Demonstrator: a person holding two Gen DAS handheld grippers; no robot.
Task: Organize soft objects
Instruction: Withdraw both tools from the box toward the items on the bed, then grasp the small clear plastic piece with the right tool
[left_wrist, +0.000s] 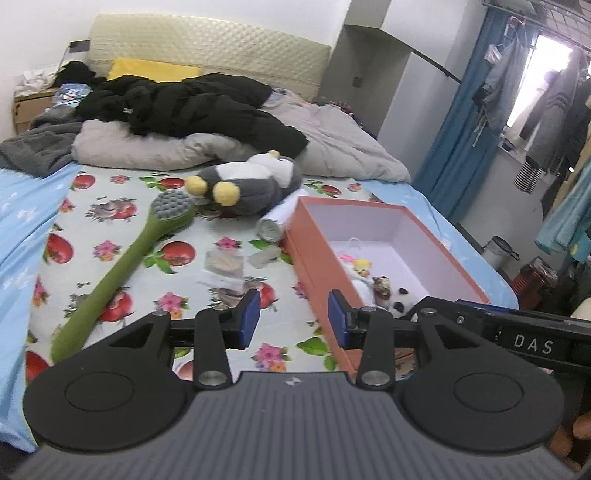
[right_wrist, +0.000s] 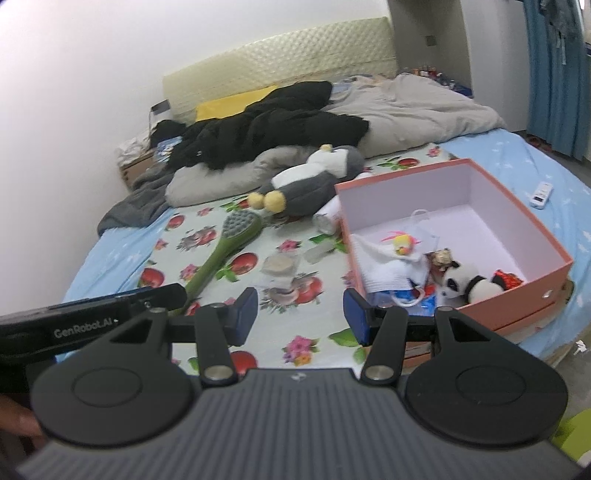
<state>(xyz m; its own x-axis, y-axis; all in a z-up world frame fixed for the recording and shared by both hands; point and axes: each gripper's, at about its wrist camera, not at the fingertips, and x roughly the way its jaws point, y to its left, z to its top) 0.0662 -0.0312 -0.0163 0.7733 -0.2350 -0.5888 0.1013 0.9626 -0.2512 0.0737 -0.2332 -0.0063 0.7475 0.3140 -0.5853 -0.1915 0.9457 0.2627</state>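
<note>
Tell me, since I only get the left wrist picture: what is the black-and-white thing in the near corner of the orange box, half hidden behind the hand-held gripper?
Observer: It is a small panda plush, lying inside the orange box.
Operator: Is anything next to it that I can't see?
Observer: Yes, something red lies right beside the panda. I cannot tell what it is.
Operator: And on the bed on the other side of the box?
Observer: A white remote control lies on the blue sheet, apart from the box.
</note>
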